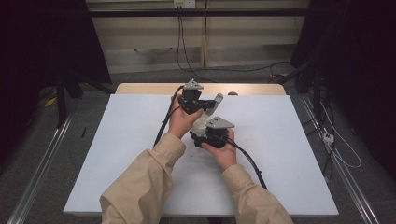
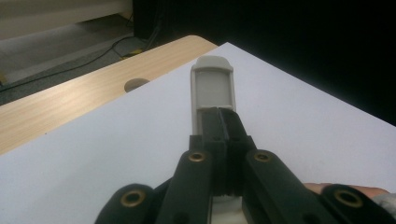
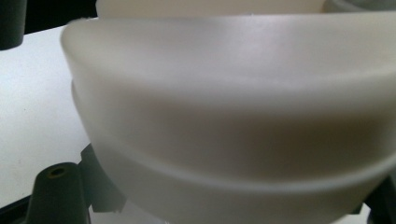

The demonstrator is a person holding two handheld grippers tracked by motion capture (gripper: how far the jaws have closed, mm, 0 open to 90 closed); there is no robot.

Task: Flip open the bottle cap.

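- Near table centre, the left gripper (image 1: 198, 103) clamps a grey handle (image 2: 213, 88) pointing toward one o'clock.
- At five o'clock of it, the right gripper (image 1: 208, 135) cradles a white bowl-like body (image 3: 233, 116); its grip cannot be told.
- Likely next: steadying both parts.

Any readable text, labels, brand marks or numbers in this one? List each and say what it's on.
None can be read.
The grey handle held in the left gripper is plain, with no print.
The white rounded part in front of the right gripper is blank.
The white sheet covering the table bears no marks.
The wall socket at the back is too small to read.
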